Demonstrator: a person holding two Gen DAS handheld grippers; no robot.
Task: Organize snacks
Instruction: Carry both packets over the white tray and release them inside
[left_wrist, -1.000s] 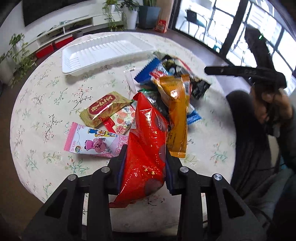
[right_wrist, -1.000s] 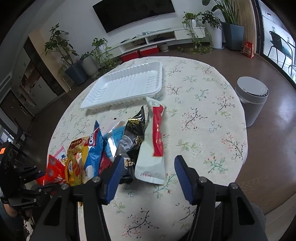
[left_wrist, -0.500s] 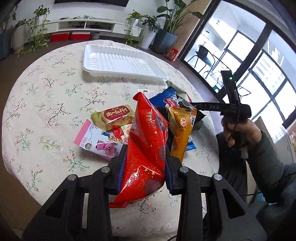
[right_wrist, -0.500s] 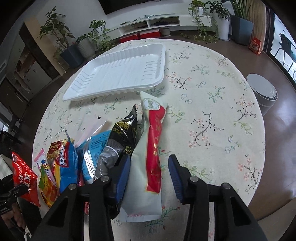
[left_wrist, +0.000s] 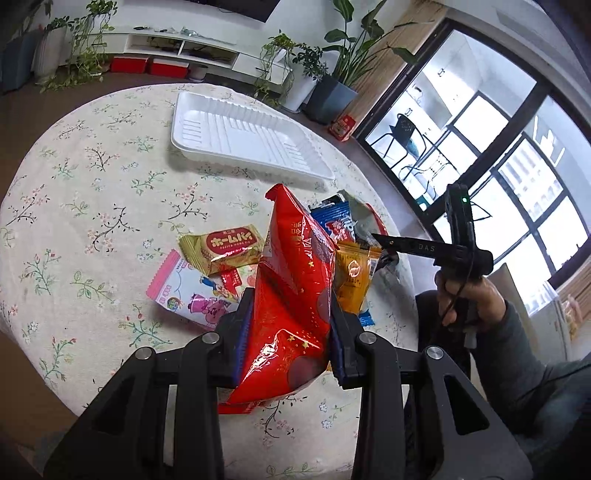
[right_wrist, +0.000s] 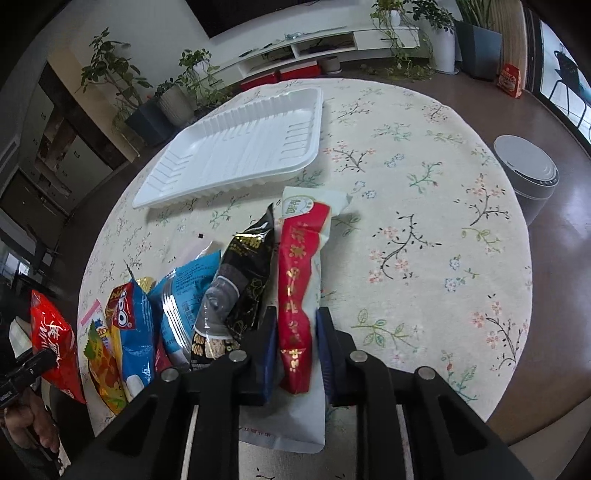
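Now the left gripper (left_wrist: 288, 332) pinches the red bag (left_wrist: 295, 295), lifted above the table's near edge. The right gripper (right_wrist: 293, 347) squeezes the red-and-white packet (right_wrist: 301, 295) there too. Both bags are slippery and could slide out before reaching the white tray (right_wrist: 236, 147) by the far edge.

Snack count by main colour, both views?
Red: 2, red bag, small red pack
White-red: 1, white-red pack
Black: 1, black pack
Blue: 2, Oreo pack, light blue pack
Orange: 1, orange pack
Gold: 1, gold pack
Pink: 1, pink pack
Total: 9 seen; the pile may hide more.
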